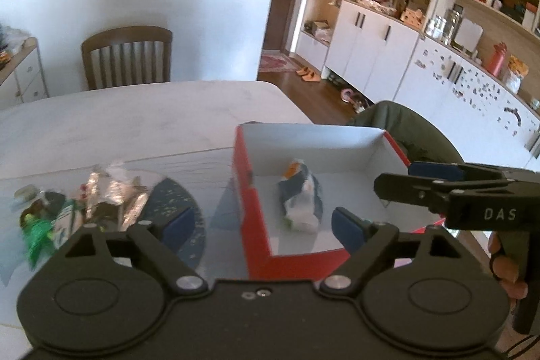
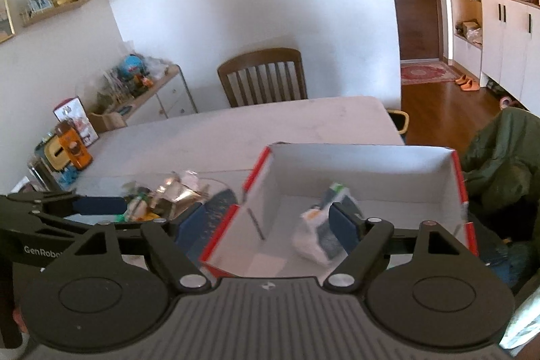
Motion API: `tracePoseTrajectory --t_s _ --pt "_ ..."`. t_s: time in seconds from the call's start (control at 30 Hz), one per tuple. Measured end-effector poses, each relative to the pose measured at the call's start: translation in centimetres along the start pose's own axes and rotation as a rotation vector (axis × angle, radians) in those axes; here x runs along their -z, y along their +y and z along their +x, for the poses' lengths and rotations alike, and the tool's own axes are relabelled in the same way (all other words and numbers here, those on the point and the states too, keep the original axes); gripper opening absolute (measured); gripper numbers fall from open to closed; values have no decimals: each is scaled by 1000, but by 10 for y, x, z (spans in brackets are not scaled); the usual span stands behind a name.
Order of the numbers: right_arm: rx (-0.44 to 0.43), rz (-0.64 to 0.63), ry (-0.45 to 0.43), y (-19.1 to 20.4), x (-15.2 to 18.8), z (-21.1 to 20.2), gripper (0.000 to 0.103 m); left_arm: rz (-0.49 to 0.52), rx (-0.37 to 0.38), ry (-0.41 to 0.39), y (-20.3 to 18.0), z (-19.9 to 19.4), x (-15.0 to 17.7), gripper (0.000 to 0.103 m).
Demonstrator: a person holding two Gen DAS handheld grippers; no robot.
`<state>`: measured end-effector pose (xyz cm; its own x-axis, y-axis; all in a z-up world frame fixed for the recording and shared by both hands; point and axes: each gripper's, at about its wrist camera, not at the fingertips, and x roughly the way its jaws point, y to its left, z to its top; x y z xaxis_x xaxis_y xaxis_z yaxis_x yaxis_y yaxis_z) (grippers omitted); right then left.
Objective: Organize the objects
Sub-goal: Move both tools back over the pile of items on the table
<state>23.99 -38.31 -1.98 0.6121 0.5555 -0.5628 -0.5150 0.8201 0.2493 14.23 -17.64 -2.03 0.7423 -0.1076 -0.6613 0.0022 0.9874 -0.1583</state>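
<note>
While both spread empty: left gripper (image 1: 263, 225) over box (image 1: 251, 191) rim | right gripper (image 2: 270, 221) above 1 packet (image 2: 317, 238).

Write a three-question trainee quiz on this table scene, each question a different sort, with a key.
1. True or false: the red box holds one packet.
2. Multiple choice: the pile of wrappers lies A) inside the box, B) on the table to the left of the box, C) on the chair.
3. Fill in: both the left gripper and the right gripper are ____, holding nothing.

Key: 1 true; 2 B; 3 open.
</note>
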Motion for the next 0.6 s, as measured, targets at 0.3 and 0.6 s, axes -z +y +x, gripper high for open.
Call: tracePoseTrajectory --t_s 0.3,0.6 --pt "-20 -67 -7 59 5 18 83 -60 -30 -27 56 -17 14 102" --pt "-52 -27 -29 123 5 52 84 -68 -106 -15 132 -30 17 103"
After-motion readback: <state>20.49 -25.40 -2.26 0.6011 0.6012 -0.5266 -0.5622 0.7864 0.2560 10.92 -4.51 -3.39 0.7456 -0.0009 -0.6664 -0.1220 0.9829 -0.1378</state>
